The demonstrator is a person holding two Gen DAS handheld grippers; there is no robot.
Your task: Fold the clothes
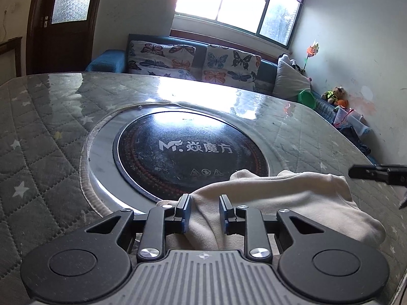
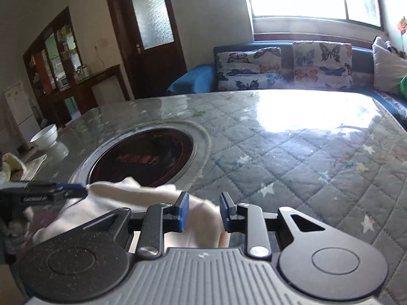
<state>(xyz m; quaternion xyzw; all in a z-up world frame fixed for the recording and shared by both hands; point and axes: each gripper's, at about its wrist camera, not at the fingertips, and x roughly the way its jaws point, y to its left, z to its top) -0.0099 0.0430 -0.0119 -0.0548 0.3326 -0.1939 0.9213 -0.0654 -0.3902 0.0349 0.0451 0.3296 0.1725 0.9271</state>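
Cream garment (image 1: 292, 193), soft, rumpled, on quilted table (image 1: 45, 137)

free: quilted tabletop (image 2: 292, 152) right | blocked: bowl (image 2: 45, 135) far left, cream cloth (image 1: 292, 195) near edge

Quilted star-print table (image 1: 38, 132); inset round cooktop (image 1: 190, 152), cream garment (image 1: 292, 195), white bowl (image 2: 45, 136)

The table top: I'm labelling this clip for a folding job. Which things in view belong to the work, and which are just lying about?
Belongs to the job:
- cream garment, crumpled at the near table edge
- left gripper, fingers open over the cloth
- right gripper, fingers open over the cloth

Just lying about:
- round induction cooktop set in the table
- white bowl
- butterfly cushions
- green container
- stuffed toy
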